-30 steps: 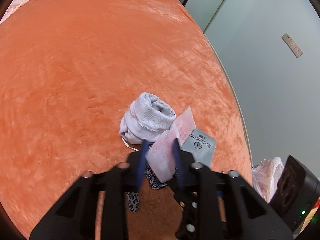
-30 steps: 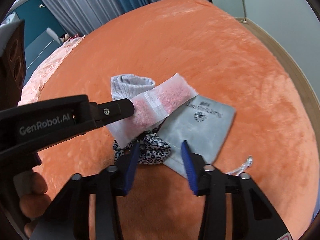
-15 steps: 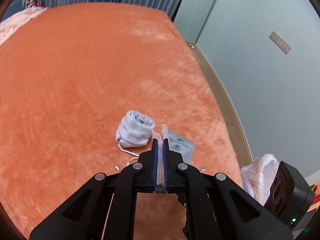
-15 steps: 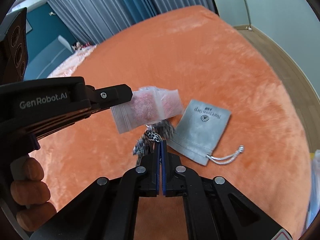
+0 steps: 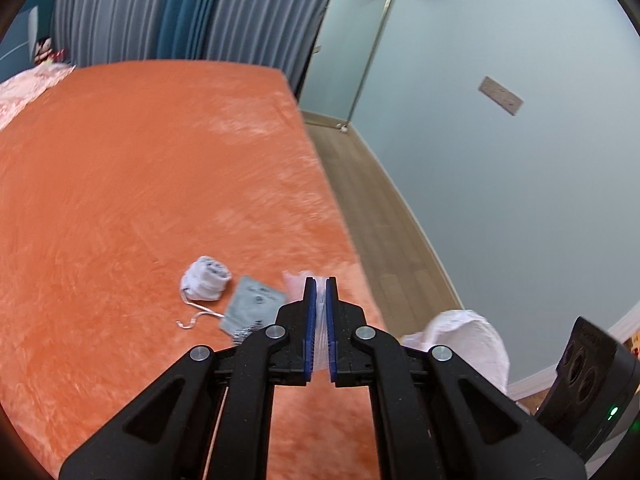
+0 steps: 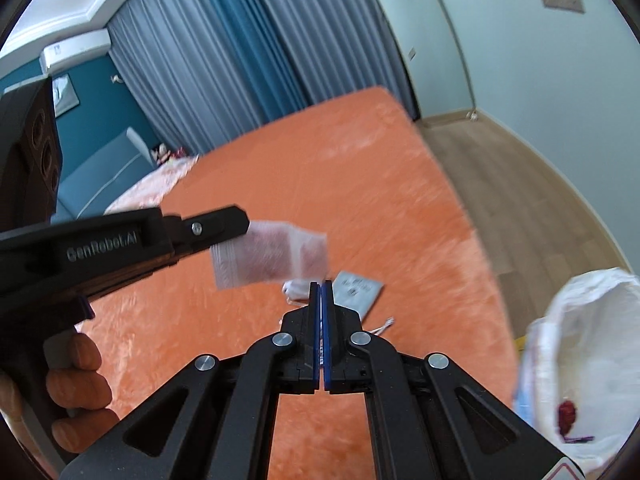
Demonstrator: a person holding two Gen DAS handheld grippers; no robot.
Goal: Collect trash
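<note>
My left gripper [image 5: 319, 284] is shut on a clear plastic packet [image 6: 272, 254] with pink tint, held in the air above the orange bed [image 5: 140, 184]; its edge shows between the blue pads [image 5: 320, 320]. My right gripper [image 6: 321, 286] is shut; a scrap of leopard-print fabric seems pinched between its pads, mostly hidden. A grey drawstring pouch [image 5: 252, 302] and a rolled grey sock [image 5: 206, 278] lie on the bed. A white trash bag [image 6: 584, 360] stands open at the right, also in the left wrist view [image 5: 464, 344].
The bed's right edge drops to a wooden floor [image 5: 384, 216] along a pale wall. Curtains [image 6: 224, 64] hang behind the bed. A pink blanket [image 5: 24, 88] lies at the far left. The left gripper's body [image 6: 120, 240] crosses the right wrist view.
Both grippers shut, the left on the packet, the right over the leopard-print fabric, then rose and swung right, away from the bed. The trash bag has come into view.
</note>
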